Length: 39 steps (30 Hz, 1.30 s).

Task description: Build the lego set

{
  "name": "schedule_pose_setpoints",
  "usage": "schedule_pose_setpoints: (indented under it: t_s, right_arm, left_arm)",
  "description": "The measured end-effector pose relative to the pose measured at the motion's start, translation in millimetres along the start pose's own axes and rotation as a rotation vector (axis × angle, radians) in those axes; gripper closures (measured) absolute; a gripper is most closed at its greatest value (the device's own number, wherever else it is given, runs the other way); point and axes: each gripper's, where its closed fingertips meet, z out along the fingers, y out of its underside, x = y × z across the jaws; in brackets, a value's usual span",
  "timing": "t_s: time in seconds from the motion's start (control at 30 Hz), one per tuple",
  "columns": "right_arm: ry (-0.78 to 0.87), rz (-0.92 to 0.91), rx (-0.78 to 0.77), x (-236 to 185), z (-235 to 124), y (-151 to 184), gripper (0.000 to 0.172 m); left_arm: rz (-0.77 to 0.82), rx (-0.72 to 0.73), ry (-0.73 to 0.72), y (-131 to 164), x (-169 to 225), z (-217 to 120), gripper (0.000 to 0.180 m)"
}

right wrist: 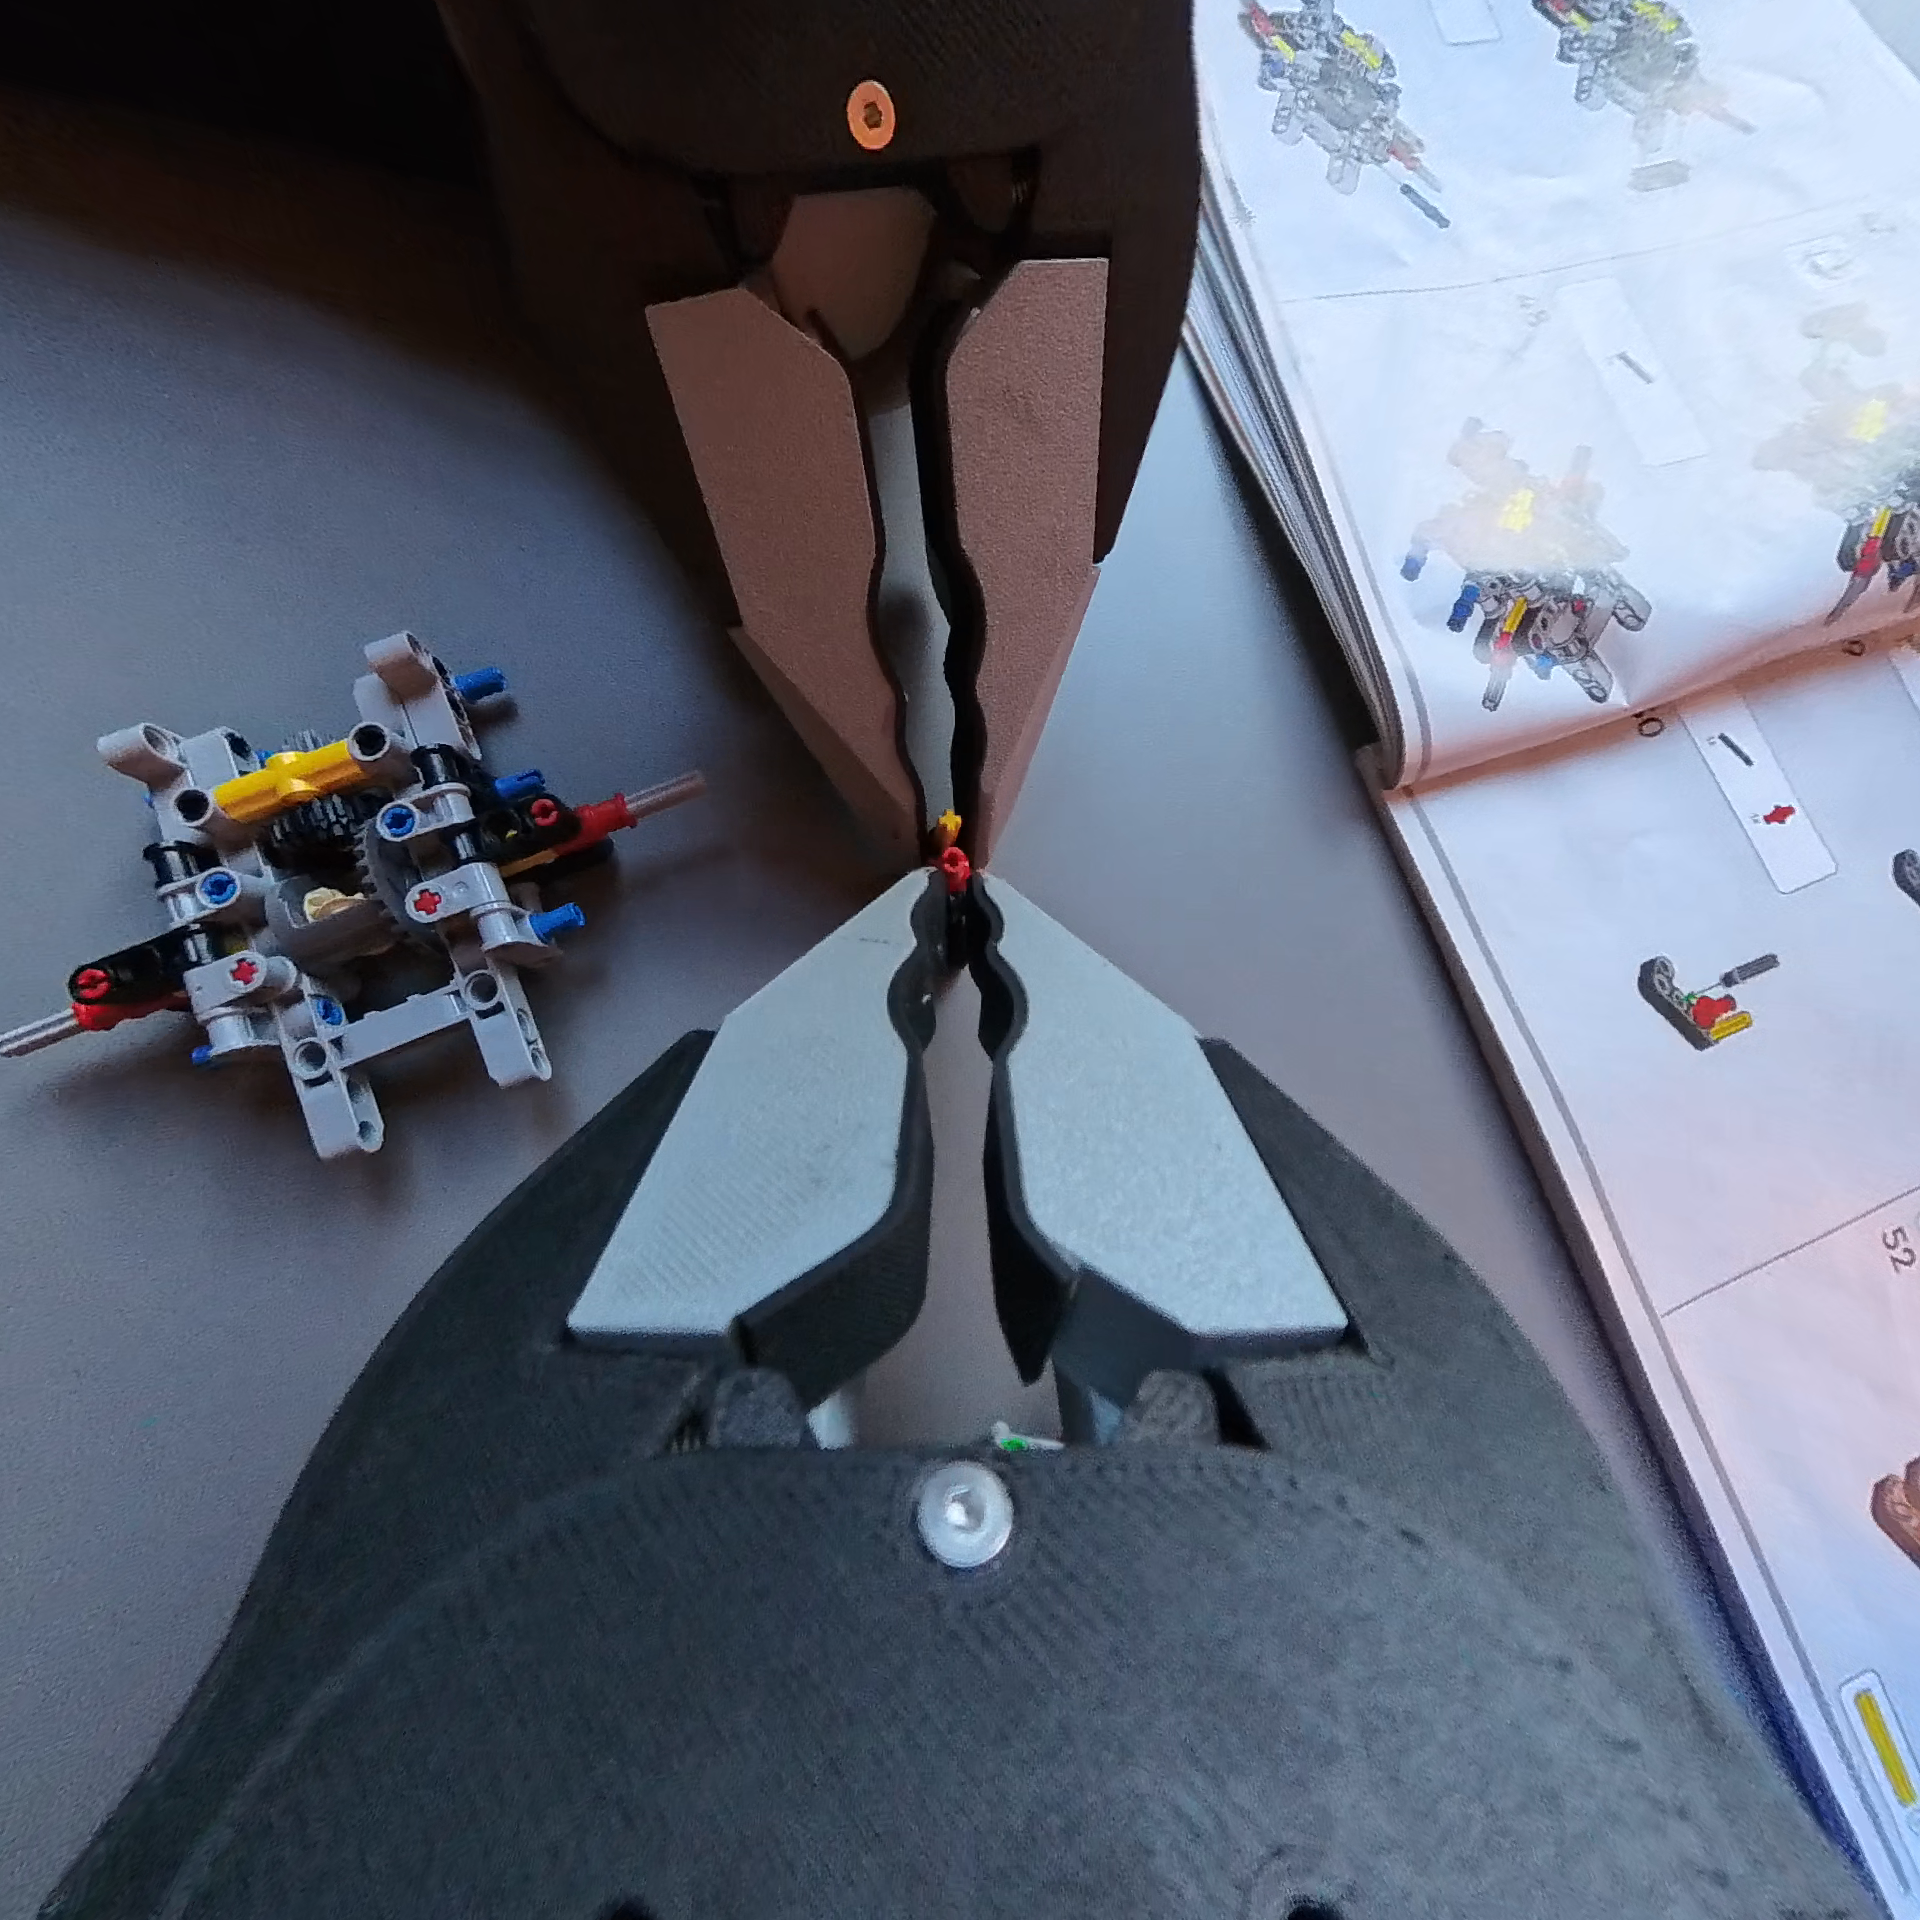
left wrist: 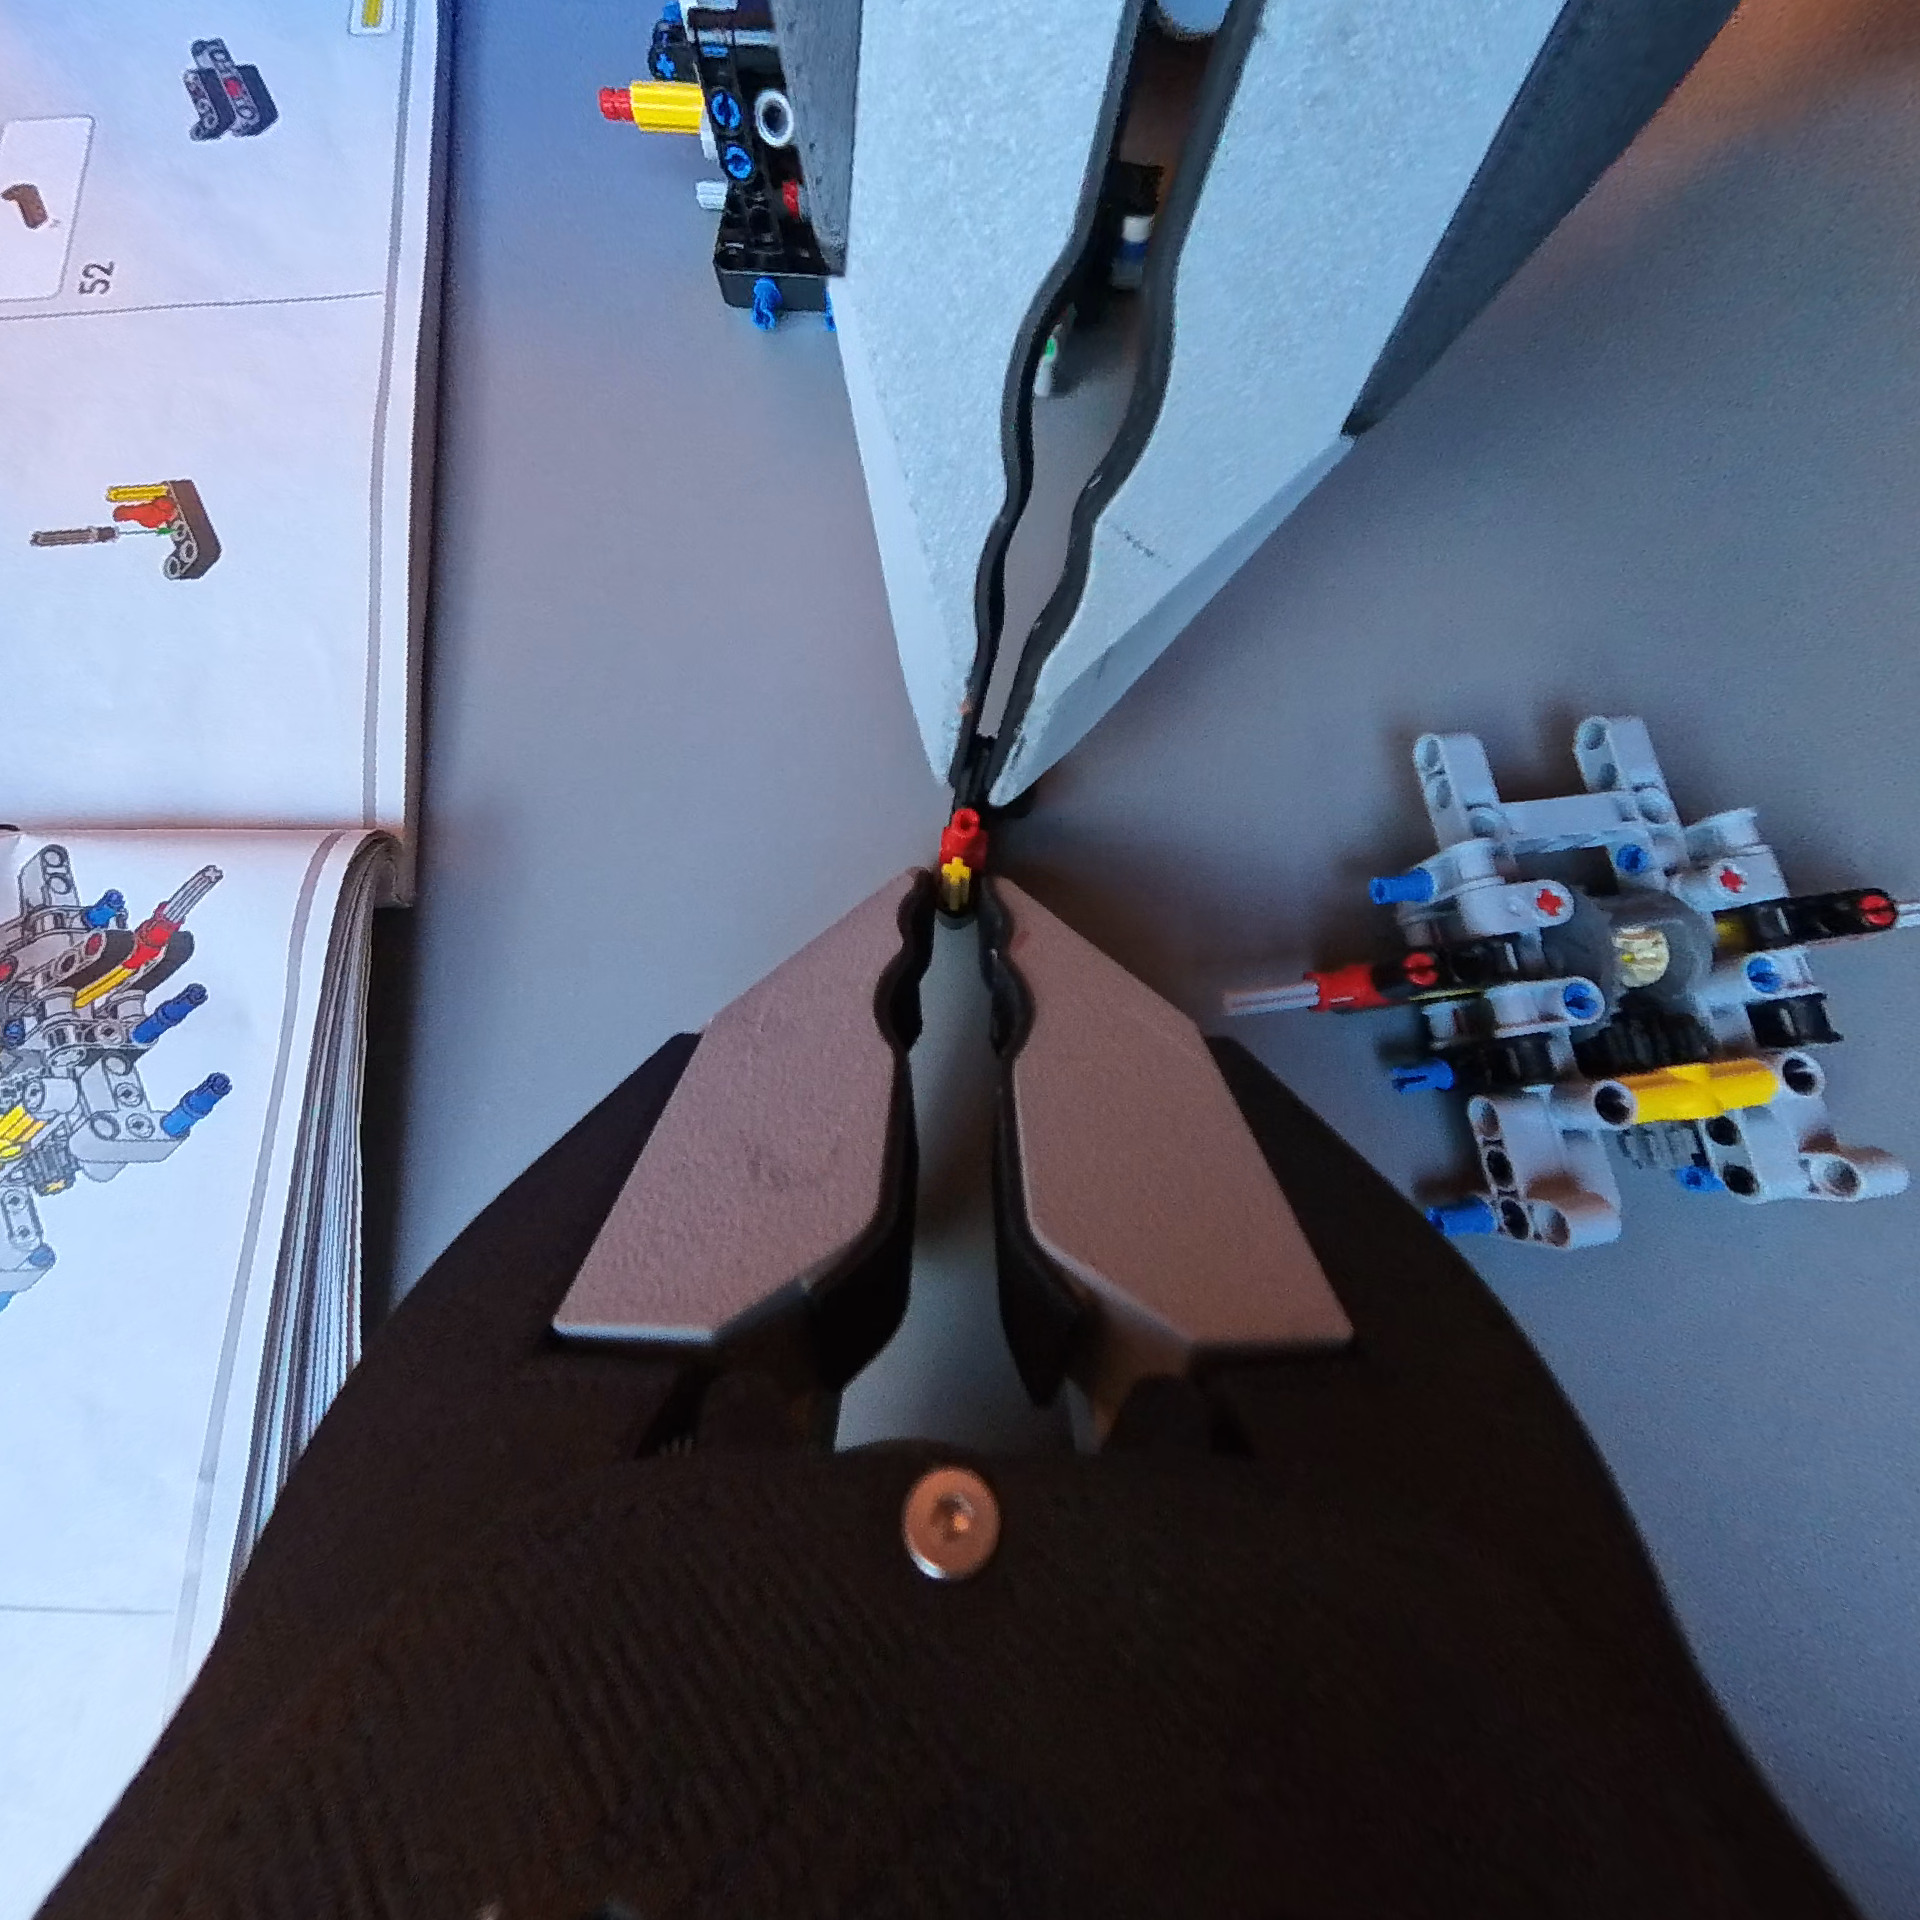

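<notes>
Your grey table (left wrist: 644, 644) carries the open instruction booklet (left wrist: 197, 665) along one side, its pages showing coloured building diagrams, and the two grippers meet tip to tip over the bare middle of the surface. On the other side, well apart from the booklet, lies the grey brick assembly (left wrist: 1631, 997), a frame of grey beams with blue pins, black connectors, a yellow piece and red-tipped axles sticking out. A second, mostly black brick assembly (left wrist: 748, 156) with a yellow and red stub sits farther off, partly hidden behind your right gripper in the left wrist view. Your left gripper (left wrist: 958, 902), the one with tan fingers, is clamped on the small yellow axle piece (left wrist: 954, 878), its tips pressed close on either side of it. Your right gripper (right wrist: 954, 891), with pale grey fingers, is closed tight on the small red connector (right wrist: 953, 862). The red connector and the yellow axle piece touch end to end right between the two sets of tips, held above the table.
</notes>
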Motion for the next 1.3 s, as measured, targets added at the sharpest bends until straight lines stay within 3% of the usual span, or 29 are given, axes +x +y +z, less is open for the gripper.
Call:
schedule_pose_setpoints:
  t_s: [0.23, 0.5, 0.83, 1.1, 1.3]
  right_arm:
    - [0.001, 0.026, 0.035, -1, 0, 1, 0.171]
    - [0.088, -0.088, 0.065, 2, -1, 5, 0.172]
    - [0.029, -0.202, -0.024, 1, 1, 3, 0.171]
    - [-0.007, -0.058, -0.008, 3, 3, 0, 0.171]
    - [0.004, 0.177, 0.062, 8, 0, 4, 0.171]
  left_arm:
    - [-0.001, 0.000, -0.001, 0, 0, 0, 0.175]
    - [-0.003, 0.001, -0.002, 0, 0, 0, 0.175]
    - [-0.009, 0.001, 0.003, 0, 0, 0, 0.175]
    - [-0.009, 0.001, 0.002, 0, 0, 0, 0.175]
    - [-0.011, 0.002, 0.000, 0, -1, 0, 0.175]
